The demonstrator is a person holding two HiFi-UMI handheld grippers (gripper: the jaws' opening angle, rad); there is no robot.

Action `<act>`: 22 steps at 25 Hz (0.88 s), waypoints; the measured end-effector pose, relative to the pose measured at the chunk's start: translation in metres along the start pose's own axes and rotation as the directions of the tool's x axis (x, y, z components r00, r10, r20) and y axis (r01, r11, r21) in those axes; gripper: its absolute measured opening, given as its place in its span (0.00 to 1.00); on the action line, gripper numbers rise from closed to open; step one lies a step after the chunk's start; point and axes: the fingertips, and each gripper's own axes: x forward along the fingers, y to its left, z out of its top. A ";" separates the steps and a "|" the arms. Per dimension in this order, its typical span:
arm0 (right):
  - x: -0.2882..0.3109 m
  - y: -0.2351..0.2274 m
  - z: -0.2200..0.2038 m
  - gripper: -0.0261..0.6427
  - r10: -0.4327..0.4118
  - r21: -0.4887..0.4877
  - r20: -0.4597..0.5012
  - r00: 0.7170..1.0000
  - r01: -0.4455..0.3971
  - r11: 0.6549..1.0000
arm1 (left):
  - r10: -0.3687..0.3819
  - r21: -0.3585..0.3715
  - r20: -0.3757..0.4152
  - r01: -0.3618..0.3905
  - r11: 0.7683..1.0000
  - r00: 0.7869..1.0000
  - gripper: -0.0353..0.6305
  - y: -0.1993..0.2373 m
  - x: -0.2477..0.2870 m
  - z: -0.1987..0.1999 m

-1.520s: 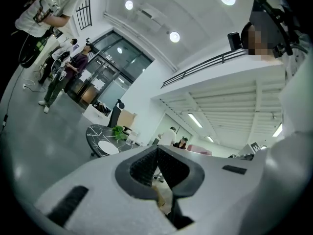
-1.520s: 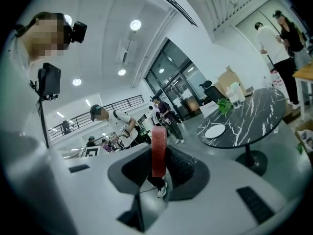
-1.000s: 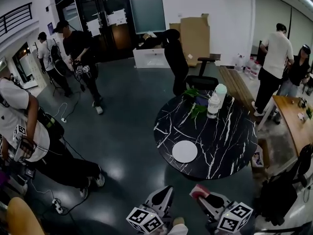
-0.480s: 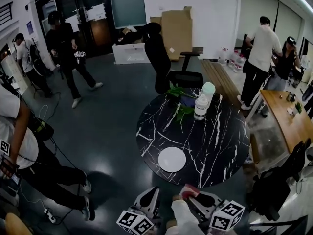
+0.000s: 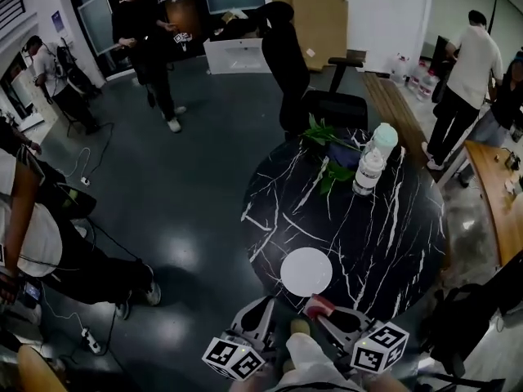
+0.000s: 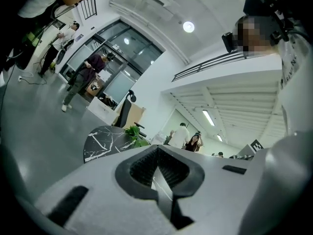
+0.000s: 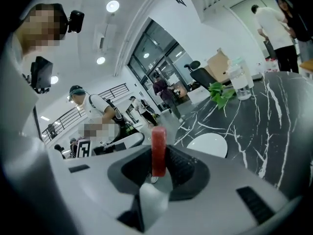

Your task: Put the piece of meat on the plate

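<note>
The white plate [image 5: 306, 271] lies empty near the front edge of the round black marble table [image 5: 384, 235]. My right gripper [image 5: 320, 310] is shut on the piece of meat [image 5: 317, 304], a red slab that stands upright between the pads [image 7: 158, 143]. It hovers at the table's near edge, just short of the plate [image 7: 208, 145]. My left gripper [image 5: 265, 307] sits beside it to the left, off the table edge. Its jaws meet at the tips [image 6: 157, 151] with nothing between them.
Two bottles [image 5: 369, 170] and a green plant [image 5: 327, 137] stand at the table's far side, with a black office chair [image 5: 339, 104] behind. Several people stand around the room. A wooden table [image 5: 502, 194] is at the right. Cables lie on the floor at left [image 5: 86, 178].
Both grippers have come forward and lower toward the table; the plate now lies just ahead of them. The meat stays gripped in the right gripper.
</note>
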 end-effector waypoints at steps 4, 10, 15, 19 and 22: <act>0.034 -0.032 -0.005 0.17 -0.017 0.030 -0.092 0.996 0.020 0.999 | 0.010 0.021 -0.020 -0.010 1.000 1.000 0.07 0.026 0.027 -0.005; 0.076 -0.072 -0.013 0.17 -0.045 0.081 -0.199 0.979 0.062 0.995 | 0.040 0.034 -0.064 -0.037 0.999 0.997 0.07 0.055 0.060 -0.020; 0.100 -0.096 -0.019 0.17 -0.057 0.104 -0.264 0.963 0.087 0.991 | 0.071 0.020 -0.082 -0.069 0.997 0.994 0.07 0.074 0.074 -0.035; 0.116 -0.112 -0.028 0.17 -0.066 0.102 -0.344 0.937 0.106 0.989 | 0.098 0.007 -0.066 -0.098 0.995 0.993 0.07 0.091 0.080 -0.039; 0.121 -0.121 -0.035 0.17 -0.082 0.071 -0.422 0.903 0.123 0.990 | 0.117 -0.004 -0.075 -0.118 0.993 0.990 0.07 0.096 0.079 -0.045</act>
